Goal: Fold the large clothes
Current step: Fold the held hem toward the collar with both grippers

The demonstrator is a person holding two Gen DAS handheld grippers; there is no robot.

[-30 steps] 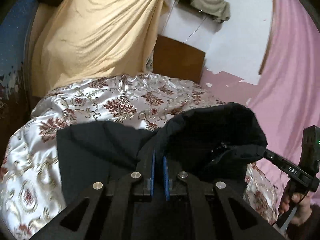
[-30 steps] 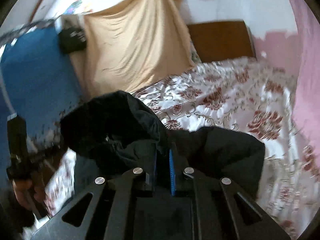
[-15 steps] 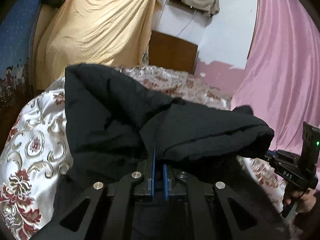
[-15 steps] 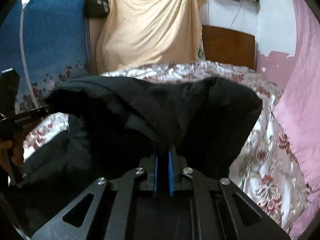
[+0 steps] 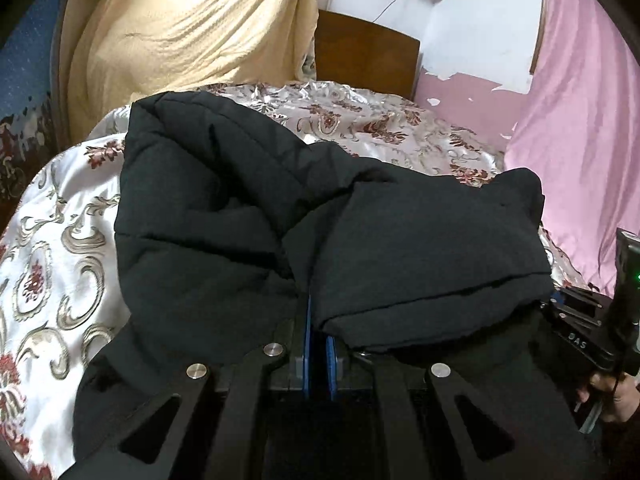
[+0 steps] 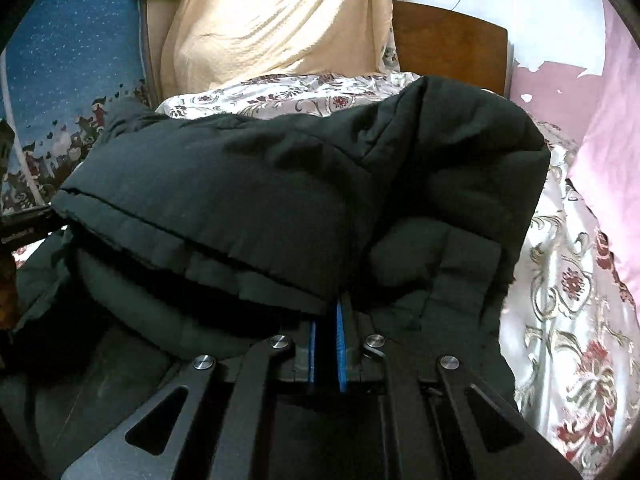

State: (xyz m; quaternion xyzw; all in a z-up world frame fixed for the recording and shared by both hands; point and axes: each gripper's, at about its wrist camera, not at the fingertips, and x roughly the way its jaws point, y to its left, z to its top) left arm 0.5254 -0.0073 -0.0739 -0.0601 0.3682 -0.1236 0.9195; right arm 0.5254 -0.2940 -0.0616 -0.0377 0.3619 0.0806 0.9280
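The left gripper (image 5: 318, 332) and right gripper (image 6: 328, 344) are each clamped nearly closed on the black jacket (image 5: 248, 216). Carry both held edges level toward the bed's (image 5: 60, 248) far edge, lowering together so the fold lands square

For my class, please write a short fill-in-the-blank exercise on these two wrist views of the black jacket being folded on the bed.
1. The left gripper is shut on the padded ____ jacket.
2. The jacket lies on a floral bedspread, with a ____ curtain along the bed's right side.
3. In the right wrist view, the right gripper is ____ on the jacket.

Missing words: black; pink; shut
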